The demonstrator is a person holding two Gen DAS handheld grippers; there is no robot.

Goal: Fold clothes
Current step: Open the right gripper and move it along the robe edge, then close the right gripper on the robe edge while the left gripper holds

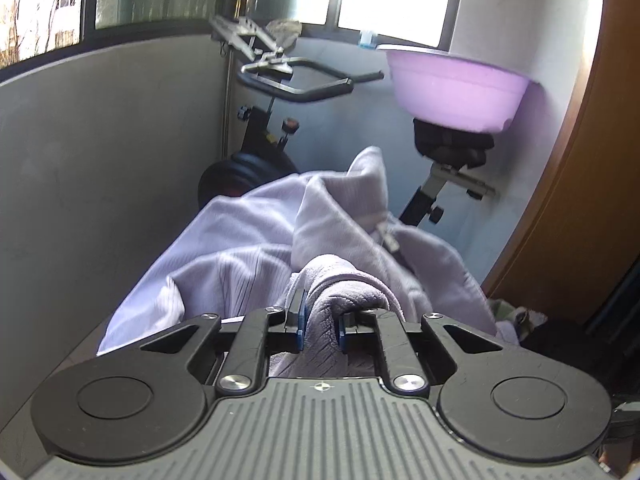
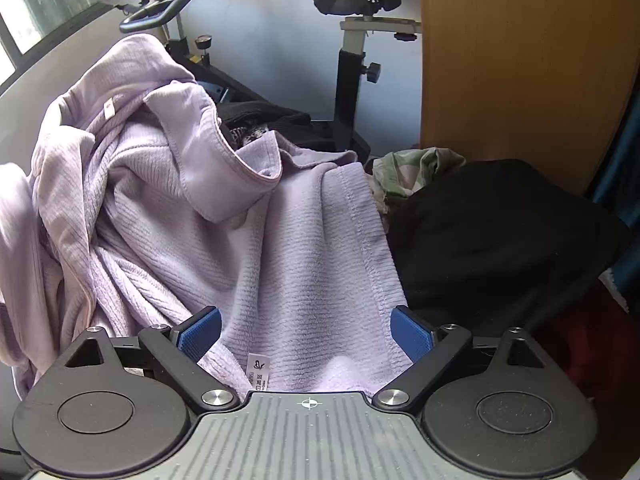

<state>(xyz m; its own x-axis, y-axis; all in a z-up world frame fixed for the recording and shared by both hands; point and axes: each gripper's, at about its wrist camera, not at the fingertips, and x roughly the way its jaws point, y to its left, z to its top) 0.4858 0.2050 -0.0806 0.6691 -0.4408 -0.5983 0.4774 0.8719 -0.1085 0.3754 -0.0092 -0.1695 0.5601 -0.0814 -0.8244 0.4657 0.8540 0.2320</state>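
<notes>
Between the left gripper's pads a bunched fold of the lilac fleece garment is pinched
The right gripper is held spread over its crumpled heap; soft, light, limp cloth is judged best taken at the stitched hem

My left gripper pinches a fold of the garment. Exercise bike stands behind it; basin on its saddle, far right. Dark clothes lie right of the garment.
</notes>
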